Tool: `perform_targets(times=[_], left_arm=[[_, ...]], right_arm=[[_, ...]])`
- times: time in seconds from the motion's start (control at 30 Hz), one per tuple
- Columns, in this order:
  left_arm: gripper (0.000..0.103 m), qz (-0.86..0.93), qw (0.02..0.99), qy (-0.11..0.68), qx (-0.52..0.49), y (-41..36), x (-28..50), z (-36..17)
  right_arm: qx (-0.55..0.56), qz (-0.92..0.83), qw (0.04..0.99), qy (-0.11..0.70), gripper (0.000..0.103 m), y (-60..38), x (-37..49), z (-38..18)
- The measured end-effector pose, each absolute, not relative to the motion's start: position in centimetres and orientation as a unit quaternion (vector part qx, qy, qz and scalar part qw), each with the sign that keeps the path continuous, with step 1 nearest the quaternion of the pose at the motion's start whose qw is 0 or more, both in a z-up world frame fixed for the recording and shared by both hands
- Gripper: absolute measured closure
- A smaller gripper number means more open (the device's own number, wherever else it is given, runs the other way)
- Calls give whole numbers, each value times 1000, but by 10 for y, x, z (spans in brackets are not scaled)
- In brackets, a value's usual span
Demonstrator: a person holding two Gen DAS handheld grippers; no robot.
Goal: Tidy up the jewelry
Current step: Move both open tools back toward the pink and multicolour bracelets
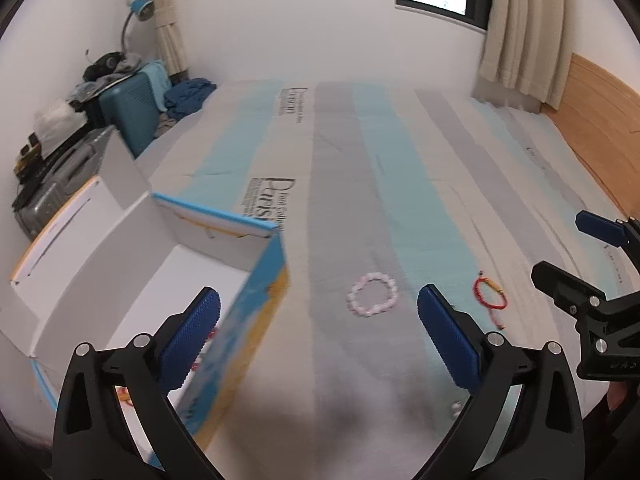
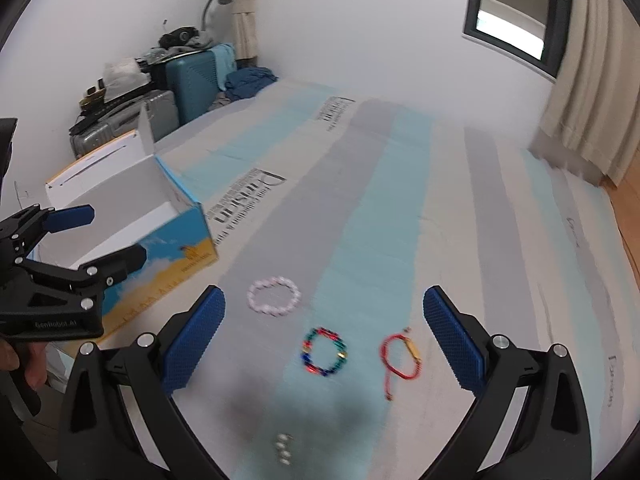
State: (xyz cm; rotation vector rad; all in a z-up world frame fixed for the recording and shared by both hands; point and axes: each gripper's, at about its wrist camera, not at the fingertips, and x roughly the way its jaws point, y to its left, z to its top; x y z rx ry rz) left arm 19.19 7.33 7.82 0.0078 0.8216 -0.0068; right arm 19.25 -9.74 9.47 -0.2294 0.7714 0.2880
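We hold both tongs over a bed covered with a striped grey, pale-blue and cream sheet (image 2: 372, 216). The left tongs (image 1: 318, 330) are spread wide and hold nothing, their left finger hanging over the open white cardboard box with blue and yellow printed sides (image 1: 264, 280); a few small reddish pieces show inside it, too hidden to name. The right tongs (image 2: 322, 334) are likewise released and empty.

On the sheet, just right of the box, lies a round bracelet of pale pink beads (image 2: 273, 295), flat on the grey stripe. Nearer us and to its right lies a round bracelet of blue, green and red beads (image 2: 324, 352) on the pale-blue stripe. Beside that, further right, a thin red cord bracelet with a gold tube bead (image 2: 401, 356) lies flat; its loop sits farther from us, its loose tail trails toward us, so its long axis runs roughly along the stripes, and the gold tube lies nearly the same way. A short row of small white pearl-like beads (image 2: 283, 449) sits closest to us, between the right tongs' arms, running near to far.
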Motion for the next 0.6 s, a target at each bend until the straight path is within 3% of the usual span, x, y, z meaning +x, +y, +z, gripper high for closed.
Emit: perform_targets(times=[0.6], left_arm=[[6, -41, 901, 431, 17, 18, 239, 22]], right_arm=[[-90, 83, 902, 415, 7, -177, 218, 40]])
